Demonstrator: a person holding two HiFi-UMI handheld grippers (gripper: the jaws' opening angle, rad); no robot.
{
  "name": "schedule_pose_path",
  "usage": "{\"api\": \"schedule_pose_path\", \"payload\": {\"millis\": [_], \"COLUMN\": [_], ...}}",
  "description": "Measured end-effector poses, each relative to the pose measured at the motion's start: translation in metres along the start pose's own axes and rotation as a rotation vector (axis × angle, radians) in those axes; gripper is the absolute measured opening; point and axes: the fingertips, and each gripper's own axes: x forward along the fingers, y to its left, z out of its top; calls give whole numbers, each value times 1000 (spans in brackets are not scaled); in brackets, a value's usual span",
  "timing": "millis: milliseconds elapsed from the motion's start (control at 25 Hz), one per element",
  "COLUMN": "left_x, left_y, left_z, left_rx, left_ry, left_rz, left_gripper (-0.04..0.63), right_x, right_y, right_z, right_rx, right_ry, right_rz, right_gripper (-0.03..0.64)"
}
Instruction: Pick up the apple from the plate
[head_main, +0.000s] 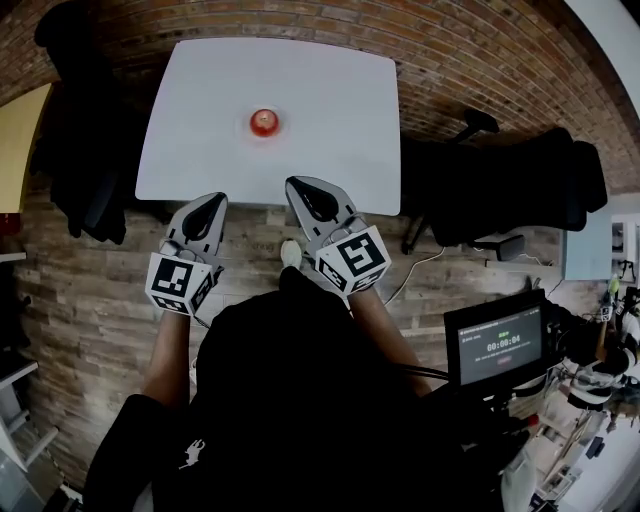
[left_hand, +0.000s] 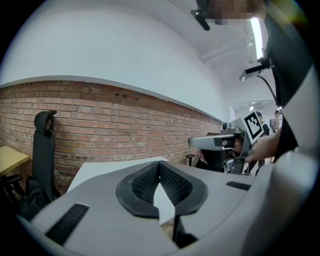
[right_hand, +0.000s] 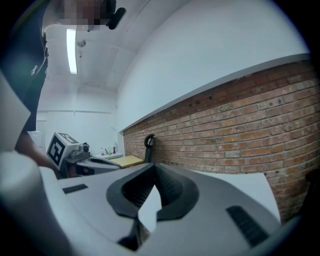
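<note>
A red apple (head_main: 264, 121) sits on a small clear plate (head_main: 277, 130) near the middle of the white table (head_main: 330, 150). Both grippers hover side by side at the table's near edge, short of the apple. My left gripper (head_main: 210, 203) is shut with nothing in it; in the left gripper view its jaws (left_hand: 159, 168) meet tip to tip. My right gripper (head_main: 303, 188) is shut and empty as well, its tips (right_hand: 153, 169) touching. The apple is hidden behind the jaws in both gripper views. Each gripper shows in the other's view: the right gripper (left_hand: 220, 142) and the left gripper (right_hand: 75, 152).
Black office chairs stand left (head_main: 85, 150) and right (head_main: 520, 185) of the table. A yellow table (head_main: 20, 140) is at the far left. A monitor (head_main: 500, 345) is low on the right. A brick wall (left_hand: 125, 120) runs behind the table.
</note>
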Motion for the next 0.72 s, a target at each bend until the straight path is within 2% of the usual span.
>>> {"api": "schedule_pose_path", "payload": {"millis": [200,360,720], "left_x": [58,78,121], "left_y": [-3,-5,1], "left_z": [8,7,14], "left_rx": [17,11,10], "left_ry": [32,61,53], "left_rz": [16,13,52], "left_gripper": [5,5,5], "right_x": [4,7,24], "right_y": [-60,-81,-121], "right_z": [-2,-3,-2], "right_rx": [31,36,26], "right_ry": [1,3,14], "right_rz": [5,15,69], "right_gripper": [3,3,3]}}
